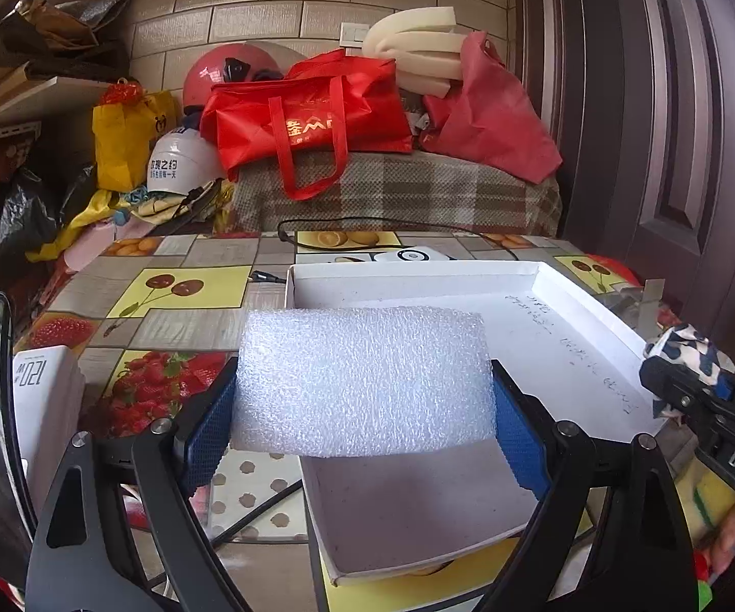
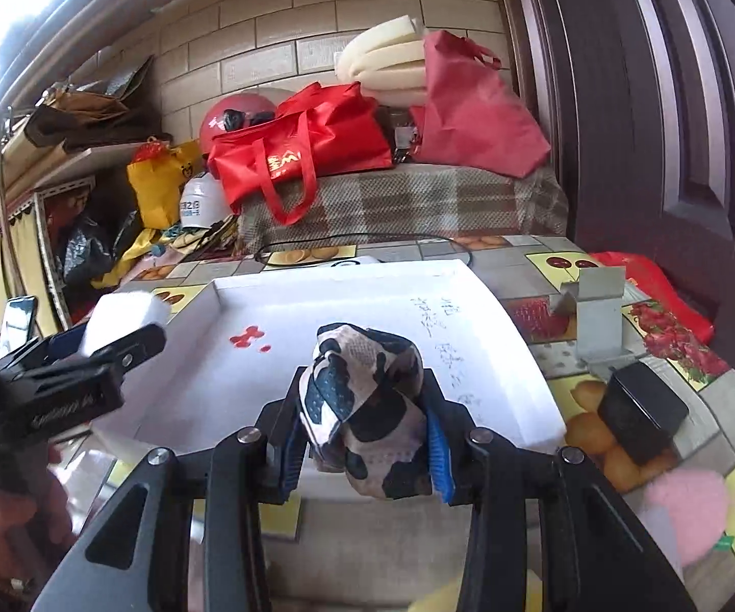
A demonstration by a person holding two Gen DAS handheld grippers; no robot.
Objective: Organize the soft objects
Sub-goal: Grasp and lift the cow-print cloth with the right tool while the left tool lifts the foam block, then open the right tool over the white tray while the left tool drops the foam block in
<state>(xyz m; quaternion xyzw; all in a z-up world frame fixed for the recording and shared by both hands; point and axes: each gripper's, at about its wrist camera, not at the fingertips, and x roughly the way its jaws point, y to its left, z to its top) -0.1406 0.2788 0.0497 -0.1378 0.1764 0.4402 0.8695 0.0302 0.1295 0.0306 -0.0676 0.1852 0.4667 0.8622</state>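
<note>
Left gripper (image 1: 364, 408): clenched on the foam (image 1: 362, 382); blue pads press its left and right edges.
Foam: white, bubbly sheet block held between the left fingers, raised above the near-left part of the box (image 1: 561, 280); its lower edge hangs clear of the box floor.
Right gripper (image 2: 367, 433): clenched on the cloth (image 2: 367, 403); pads close in on both sides of the bundle.
Cloth: crumpled, cream with dark navy patches, upright between the right fingers, above the near edge of the box (image 2: 316, 275). In the left wrist view it shows at the right rim of the box (image 1: 683, 341).
Box: shallow white tray on the desk (image 1: 188, 280); handwriting on its floor toward the right side, red marks on the floor toward the left (image 2: 250, 336).
Gripper relation: the left gripper (image 2: 127, 347) sits left of the right one, at the box's left rim, both well apart.
Desk: fruit-pattern cover; black block (image 2: 642, 408) and pink fuzzy item (image 2: 688, 515) lie right of the box.
Background: red bag (image 1: 311, 117) on a plaid surface behind the desk.
</note>
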